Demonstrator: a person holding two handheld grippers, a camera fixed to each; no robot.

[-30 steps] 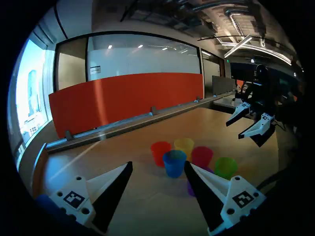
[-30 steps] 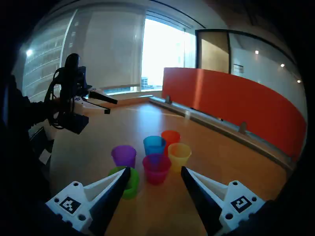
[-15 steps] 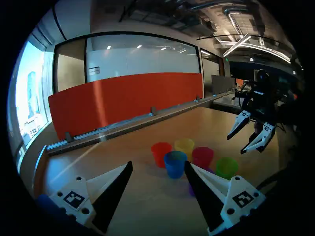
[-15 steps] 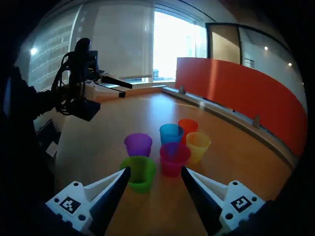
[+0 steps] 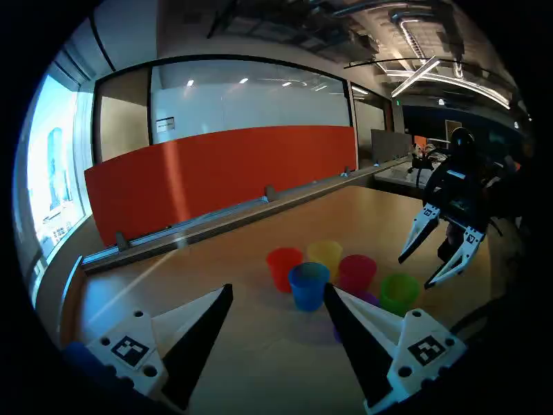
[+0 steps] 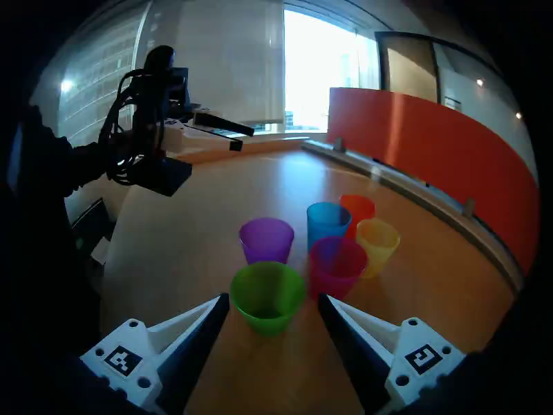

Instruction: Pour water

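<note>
Since a second before, the right tongs (image 6: 272, 297) had come lower and closer to the cluster of cups, so the green cup (image 6: 267, 297) sat right between their fingertips. The left tongs (image 5: 276, 287) had barely shifted. Both pairs stood wide open and gripped nothing.

A pale wooden tabletop (image 6: 200, 214) carried six upright cups set close together. Beyond its far edge ran an orange partition (image 5: 221, 173) with a glass wall (image 5: 249, 97) above it. Strip ceiling lights (image 5: 415, 72) hung high to the right of the left tongs.

In the right gripper view, the purple cup (image 6: 266, 240) stood just behind the green one and the magenta cup (image 6: 337, 263) just ahead of the right finger. The blue cup (image 6: 327, 223), yellow cup (image 6: 377, 242) and red cup (image 6: 357, 206) stood farther on. That view also took in a bright window (image 6: 318, 69) and the left tongs, held up on a dark sleeve (image 6: 62, 169) well left of the cups.

In the left gripper view, the blue cup stood nearest, between the fingertips, and the purple one was mostly hidden behind the right finger. The right tongs hung off to the right, tips slanting down just above the green cup. Whether any cup held water could not be told.
</note>
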